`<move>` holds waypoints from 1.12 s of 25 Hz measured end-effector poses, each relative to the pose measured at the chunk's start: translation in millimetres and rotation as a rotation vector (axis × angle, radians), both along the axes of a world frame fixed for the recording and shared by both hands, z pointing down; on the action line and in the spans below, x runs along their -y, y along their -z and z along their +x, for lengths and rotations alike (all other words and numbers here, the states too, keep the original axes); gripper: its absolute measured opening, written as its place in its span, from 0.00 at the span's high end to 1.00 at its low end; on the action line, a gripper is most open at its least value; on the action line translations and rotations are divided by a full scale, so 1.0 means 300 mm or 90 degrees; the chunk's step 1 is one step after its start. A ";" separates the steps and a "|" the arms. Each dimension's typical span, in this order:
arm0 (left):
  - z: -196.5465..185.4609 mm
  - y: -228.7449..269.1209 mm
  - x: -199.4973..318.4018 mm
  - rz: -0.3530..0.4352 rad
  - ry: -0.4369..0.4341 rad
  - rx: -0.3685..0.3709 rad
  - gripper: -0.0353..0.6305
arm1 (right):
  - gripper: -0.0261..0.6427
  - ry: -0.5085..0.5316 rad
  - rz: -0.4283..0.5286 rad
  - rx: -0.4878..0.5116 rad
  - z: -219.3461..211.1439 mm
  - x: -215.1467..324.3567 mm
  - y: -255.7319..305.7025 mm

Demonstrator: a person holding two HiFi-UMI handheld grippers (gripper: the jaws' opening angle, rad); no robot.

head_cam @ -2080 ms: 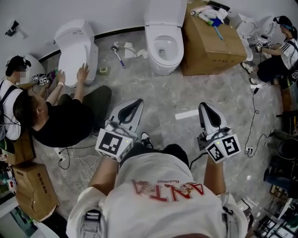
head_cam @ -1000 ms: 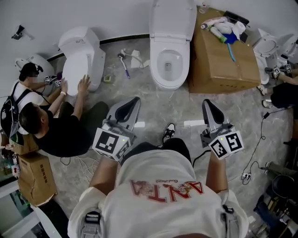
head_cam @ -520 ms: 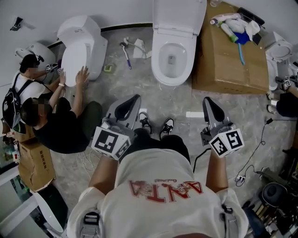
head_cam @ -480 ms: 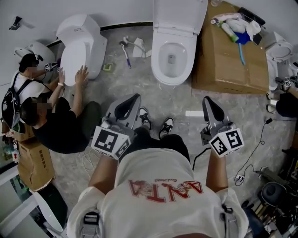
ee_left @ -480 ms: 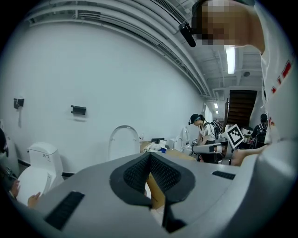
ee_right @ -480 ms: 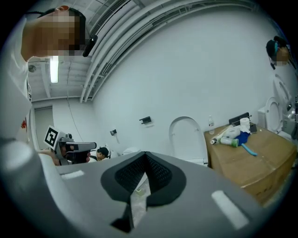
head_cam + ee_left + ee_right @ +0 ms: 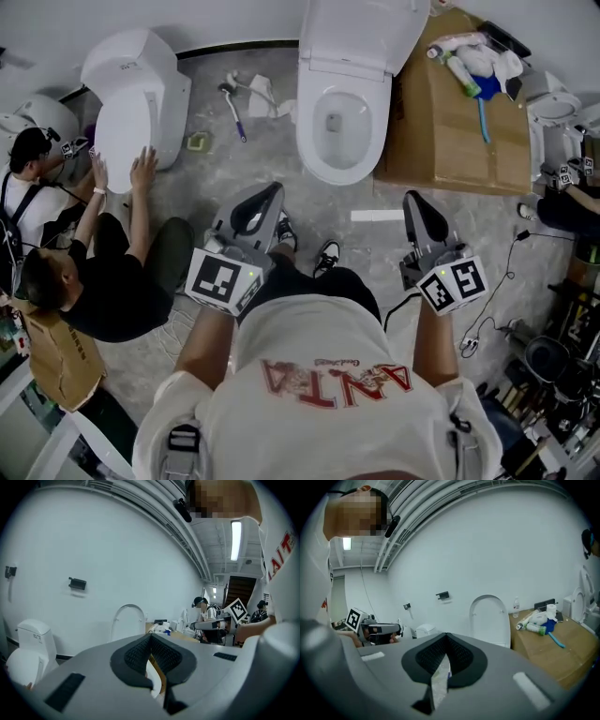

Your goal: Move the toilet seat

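Bare floor (image 7: 361, 199) lies open between me and the toilet (image 7: 339, 155). A cardboard box (image 7: 450, 141) crowds its right side; a brush (image 7: 232, 108) and a crouching person (image 7: 112, 286) narrow the left.

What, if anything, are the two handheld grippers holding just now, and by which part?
Nothing is held. The grey left gripper and the grey right gripper each have jaws closed together and empty, short of the white ceramic toilet.

Cropped: the raised lid (image 7: 364, 33), its top being cut by the head view's upper border. Blocked: the toilet bowl (image 7: 337, 141), sitting behind the bodies of the left gripper (image 7: 151, 638) and right gripper (image 7: 446, 637) in their own views. Unidentifiable: items (image 7: 473, 66) lying on the cardboard box (image 7: 450, 131), showing too small to tell.
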State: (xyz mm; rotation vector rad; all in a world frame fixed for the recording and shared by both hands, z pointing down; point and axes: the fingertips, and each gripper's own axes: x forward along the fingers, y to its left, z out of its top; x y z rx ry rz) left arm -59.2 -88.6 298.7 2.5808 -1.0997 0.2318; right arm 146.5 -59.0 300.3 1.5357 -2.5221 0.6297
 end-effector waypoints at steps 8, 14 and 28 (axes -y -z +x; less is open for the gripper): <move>-0.070 -0.191 0.199 -0.047 -0.007 0.005 0.93 | 0.96 -0.025 -0.034 -0.014 -0.066 0.169 -0.176; -0.039 -0.379 0.253 -0.090 0.021 0.019 0.93 | 0.96 -0.045 -0.093 0.012 0.032 0.208 -0.409; 0.120 -0.867 0.239 -0.210 0.032 -0.022 0.93 | 0.90 -0.082 -0.230 0.080 0.198 0.216 -0.943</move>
